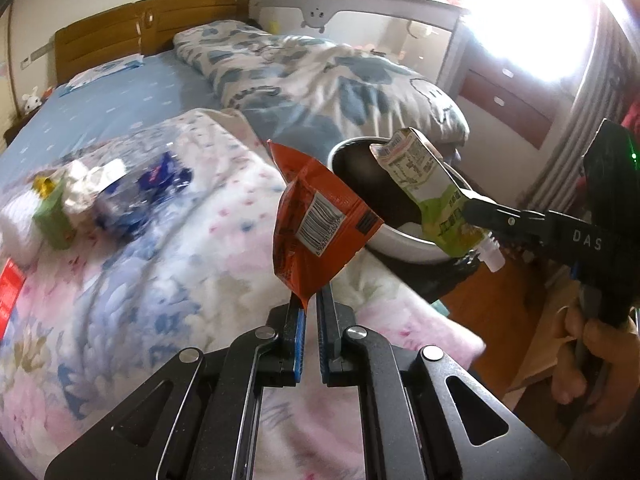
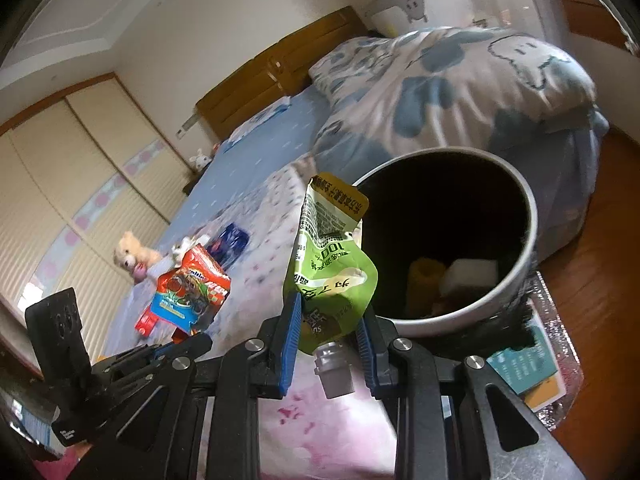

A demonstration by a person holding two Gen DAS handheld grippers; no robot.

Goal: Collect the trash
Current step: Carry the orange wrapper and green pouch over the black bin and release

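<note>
I've got the left gripper [image 1: 311,300] with fingers pressed on the bottom corner of a crinkly orange snack wrapper [image 1: 316,216], so it stands up clear of the floral quilt [image 1: 168,248]. The right gripper [image 2: 330,316] pinches a soft green spout pouch [image 2: 332,256] near its grey cap, beside the round white trash bin [image 2: 530,216] by the bed; more litter, possibly a crushed bottle [image 1: 132,192], lies on the quilt

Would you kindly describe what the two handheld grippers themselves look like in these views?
Both grippers, left and right, are black metal linkages with silver rivets, triangular cut-outs and blue pads lining the fingers. Seen from the left wrist, the right one bears white letters "DAS" and a green light. No sleeve is visible.
</note>
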